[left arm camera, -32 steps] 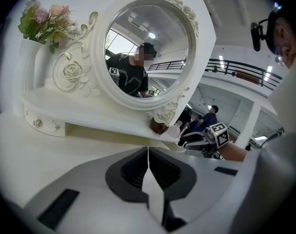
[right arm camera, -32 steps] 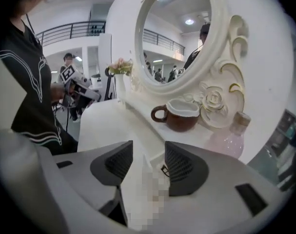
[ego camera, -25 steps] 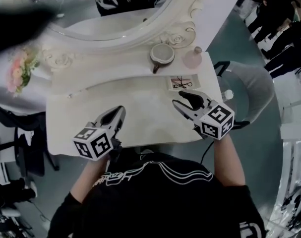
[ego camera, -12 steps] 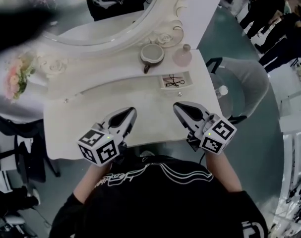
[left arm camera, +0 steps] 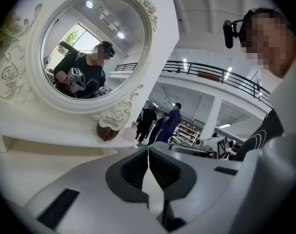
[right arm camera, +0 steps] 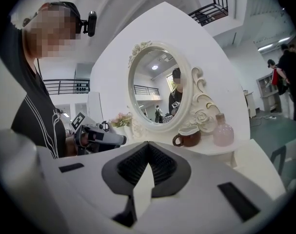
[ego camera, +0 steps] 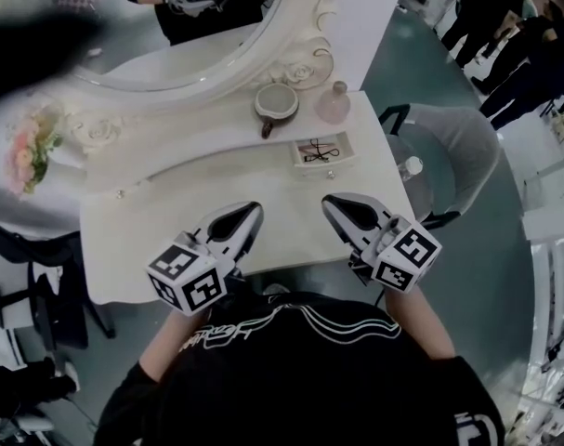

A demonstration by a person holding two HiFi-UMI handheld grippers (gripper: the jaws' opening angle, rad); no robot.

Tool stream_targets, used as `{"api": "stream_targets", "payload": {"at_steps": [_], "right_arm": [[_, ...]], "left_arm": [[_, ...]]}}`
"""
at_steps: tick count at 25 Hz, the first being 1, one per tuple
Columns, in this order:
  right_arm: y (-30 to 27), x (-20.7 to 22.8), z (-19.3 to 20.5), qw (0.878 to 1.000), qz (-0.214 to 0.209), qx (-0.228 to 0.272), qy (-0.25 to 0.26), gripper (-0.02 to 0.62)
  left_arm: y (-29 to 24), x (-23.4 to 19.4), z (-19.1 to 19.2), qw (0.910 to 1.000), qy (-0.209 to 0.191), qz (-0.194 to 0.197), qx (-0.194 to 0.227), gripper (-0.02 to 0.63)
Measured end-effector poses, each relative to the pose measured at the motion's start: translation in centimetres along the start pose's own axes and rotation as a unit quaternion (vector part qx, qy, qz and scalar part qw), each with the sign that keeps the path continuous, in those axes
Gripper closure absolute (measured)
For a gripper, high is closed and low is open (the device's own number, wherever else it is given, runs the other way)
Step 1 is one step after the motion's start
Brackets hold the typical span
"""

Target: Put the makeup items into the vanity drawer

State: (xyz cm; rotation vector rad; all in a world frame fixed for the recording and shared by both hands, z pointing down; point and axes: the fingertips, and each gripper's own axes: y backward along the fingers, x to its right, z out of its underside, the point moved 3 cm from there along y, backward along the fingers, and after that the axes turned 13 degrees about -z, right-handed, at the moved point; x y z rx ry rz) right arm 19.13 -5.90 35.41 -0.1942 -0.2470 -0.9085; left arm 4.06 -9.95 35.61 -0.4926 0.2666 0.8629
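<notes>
Vanity (ego camera: 170,207) from above: L gripper (ego camera: 255,210) & R gripper (ego camera: 329,202) are hovering over its near edge, both claws pressed together, empty. Dark makeup items (ego camera: 319,150) are lying in open drawer (ego camera: 322,164) near mug (ego camera: 275,102), so hands are prob. idling clear

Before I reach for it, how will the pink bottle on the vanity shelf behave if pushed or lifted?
The pink bottle looks like glass, so probably fragile and slippery. Its wide belly and narrow neck suggest a high push may tip it, then it could roll toward the mug beside it.
</notes>
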Motion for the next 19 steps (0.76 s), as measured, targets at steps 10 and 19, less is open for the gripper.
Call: {"api": "stream_targets", "payload": {"at_steps": [10, 19], "right_arm": [[1.3, 0.0, 1.7, 1.000, 0.020, -0.009, -0.009, 0.571], [2.8, 0.2, 2.7, 0.999, 0.037, -0.013, -0.009, 0.569]], "left_arm": [[-0.6, 0.1, 1.9, 0.9997, 0.013, 0.005, -0.019, 0.578], [-1.9, 0.7, 3.2, 0.9995, 0.015, 0.007, -0.026, 0.578]]}}
